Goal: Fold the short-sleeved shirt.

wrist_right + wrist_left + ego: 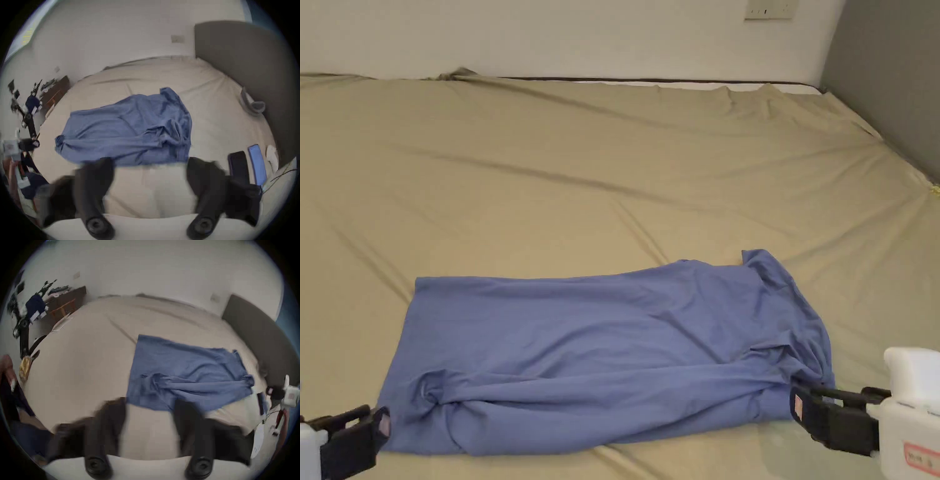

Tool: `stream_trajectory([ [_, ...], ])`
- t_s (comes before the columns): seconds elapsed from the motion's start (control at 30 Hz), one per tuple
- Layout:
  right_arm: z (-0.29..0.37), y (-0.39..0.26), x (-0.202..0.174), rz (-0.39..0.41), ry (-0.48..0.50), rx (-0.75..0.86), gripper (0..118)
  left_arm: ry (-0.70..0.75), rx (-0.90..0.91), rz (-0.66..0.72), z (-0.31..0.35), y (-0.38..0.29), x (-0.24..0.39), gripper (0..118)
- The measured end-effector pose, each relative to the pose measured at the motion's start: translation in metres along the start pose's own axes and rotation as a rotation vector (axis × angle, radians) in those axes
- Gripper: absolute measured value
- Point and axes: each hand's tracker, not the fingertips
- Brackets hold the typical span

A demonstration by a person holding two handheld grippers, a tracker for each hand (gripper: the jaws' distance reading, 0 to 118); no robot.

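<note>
The blue short-sleeved shirt (612,350) lies on the beige bed sheet (612,156) as a long band running left to right, its near long edge rolled and wrinkled. My left gripper (378,426) sits at the shirt's near left corner, just off the cloth. In its own view the left gripper (149,404) is open over the sheet, with the shirt (186,369) just beyond the jaw tips. My right gripper (798,406) sits at the near right corner. In its own view the right gripper (151,164) is open in front of the shirt (126,128) and holds nothing.
A grey headboard (887,75) borders the bed on the right and a white wall runs along the back. Two phones (238,164) lie on the sheet right of my right gripper. A cluttered desk (65,303) stands beyond the bed's left side.
</note>
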Motion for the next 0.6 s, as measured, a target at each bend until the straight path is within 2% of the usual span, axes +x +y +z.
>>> stream_trajectory([
  [0.03, 0.007, -0.011, -0.011, 0.039, -0.044, -0.008, 37, 0.026, -0.021, -0.011, 0.009, -0.011, 0.006, 1],
  [0.07, 0.010, -0.022, -0.020, 0.062, -0.094, -0.003, 2, 0.048, 0.012, 0.001, 0.015, -0.020, 0.011, 0],
  [0.1, 0.021, -0.033, -0.029, 0.068, -0.154, 0.047, 2, 0.035, -0.020, -0.022, 0.022, -0.026, 0.014, 0],
  [0.17, 0.025, -0.046, -0.041, 0.106, -0.094, -0.004, 2, 0.018, -0.086, -0.051, 0.023, -0.034, 0.020, 0],
  [0.27, 0.028, -0.055, -0.049, 0.091, -0.063, -0.016, 2, 0.022, -0.109, -0.122, 0.010, -0.036, 0.027, 0],
  [0.43, 0.022, -0.054, -0.052, 0.071, -0.028, -0.033, 2, 0.001, -0.144, -0.111, -0.051, -0.018, 0.013, 0],
  [0.47, 0.022, -0.053, -0.053, 0.070, -0.024, -0.033, 2, 0.000, -0.145, -0.107, -0.069, -0.013, 0.007, 15],
  [0.5, 0.023, -0.051, -0.054, 0.068, -0.019, -0.032, 2, 0.005, -0.144, -0.103, -0.087, -0.007, 0.001, 72],
  [0.53, 0.023, -0.050, -0.054, 0.066, -0.012, -0.033, 2, 0.014, -0.163, -0.105, -0.108, -0.001, -0.004, 99],
  [0.6, 0.020, -0.048, -0.053, 0.062, -0.010, -0.037, 2, 0.062, -0.258, -0.130, -0.145, 0.003, -0.012, 100],
])
